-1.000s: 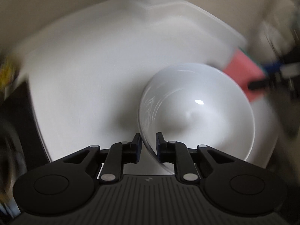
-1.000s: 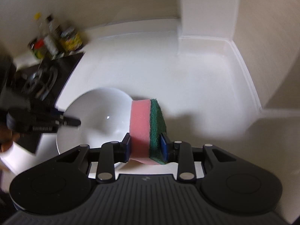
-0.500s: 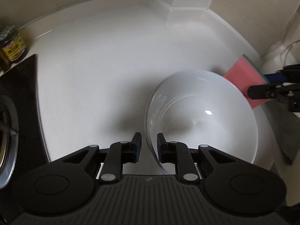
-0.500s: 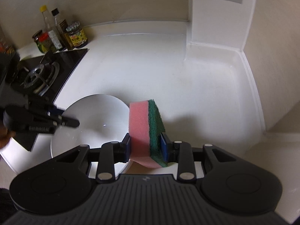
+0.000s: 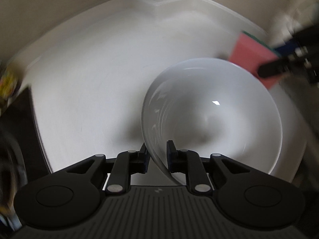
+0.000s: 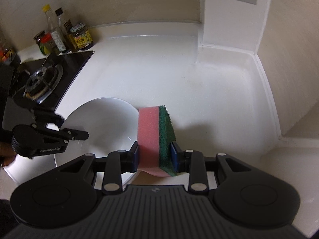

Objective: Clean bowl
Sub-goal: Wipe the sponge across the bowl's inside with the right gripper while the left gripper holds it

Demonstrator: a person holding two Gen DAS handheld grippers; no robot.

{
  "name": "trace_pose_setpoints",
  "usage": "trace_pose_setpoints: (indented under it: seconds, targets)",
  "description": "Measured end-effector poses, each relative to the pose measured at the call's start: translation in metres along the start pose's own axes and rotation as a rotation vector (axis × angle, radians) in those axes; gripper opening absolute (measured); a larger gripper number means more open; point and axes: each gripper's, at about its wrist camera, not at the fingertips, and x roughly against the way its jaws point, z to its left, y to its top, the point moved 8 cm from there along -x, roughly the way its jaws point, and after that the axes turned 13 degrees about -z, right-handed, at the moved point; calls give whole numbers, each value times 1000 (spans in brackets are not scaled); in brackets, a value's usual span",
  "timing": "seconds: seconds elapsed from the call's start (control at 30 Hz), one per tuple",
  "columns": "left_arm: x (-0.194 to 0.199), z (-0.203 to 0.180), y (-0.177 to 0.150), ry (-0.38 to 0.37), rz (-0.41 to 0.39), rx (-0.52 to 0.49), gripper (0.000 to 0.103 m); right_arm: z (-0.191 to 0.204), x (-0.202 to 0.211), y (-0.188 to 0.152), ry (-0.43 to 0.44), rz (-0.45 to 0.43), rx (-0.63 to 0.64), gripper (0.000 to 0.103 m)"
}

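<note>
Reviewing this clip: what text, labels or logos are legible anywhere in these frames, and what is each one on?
"GenRobot.AI": on the side of the left gripper, seen in the right wrist view.
Small emblem, no letters: on the right gripper's body.
Jar label: printed, too small to read.
Bottles beside it: labels unreadable.
Left wrist view: too blurred; nothing legible.

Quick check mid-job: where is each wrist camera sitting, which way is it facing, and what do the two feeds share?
Left wrist: on the left tongs, facing down; its fingers straddle the white bowl rim above the white counter.
Right wrist: on the right tongs, facing down at the counter corner; they clamp the pink-and-green sponge.
Shared: bowl, sponge, counter; each feed shows the other tongs.
</note>
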Motion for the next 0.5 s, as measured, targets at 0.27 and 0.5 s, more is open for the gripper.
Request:
trace_pose_setpoints:
  seconds: [0.27, 0.5]
  targets:
    - [-4, 7, 3, 19, 16, 35, 19, 0, 1, 1, 8, -6, 17, 27]
    - [5, 15, -4, 38, -14, 131, 20, 6, 59, 41, -83, -278, 16, 27]
